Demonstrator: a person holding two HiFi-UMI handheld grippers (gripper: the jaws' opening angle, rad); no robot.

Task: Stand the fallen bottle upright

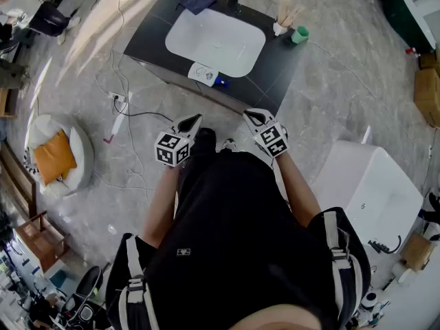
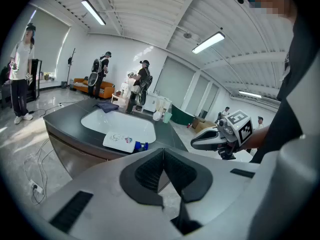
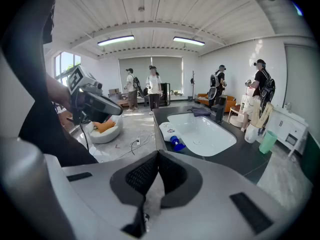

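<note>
The fallen bottle point(image 1: 205, 74) is white with a blue cap and lies on its side at the near edge of the dark counter point(image 1: 151, 33), just in front of the white sink point(image 1: 216, 41). It also shows in the left gripper view as the bottle point(image 2: 122, 141) and in the right gripper view as the bottle point(image 3: 170, 133). My left gripper point(image 1: 189, 124) point(image 2: 163, 151) and right gripper point(image 1: 256, 117) point(image 3: 157, 154) hang side by side in front of my body, well short of the counter. Both point towards it and are shut with nothing between the pads.
On the counter's far right stand a green cup point(image 1: 300, 35) and a white holder with sticks point(image 1: 280, 27); a dark cloth point(image 1: 197, 0) lies at the back. Cables and a power strip point(image 1: 118, 100) lie on the floor left of the counter. A white tub point(image 1: 375, 184) stands at right. Several people stand beyond the counter.
</note>
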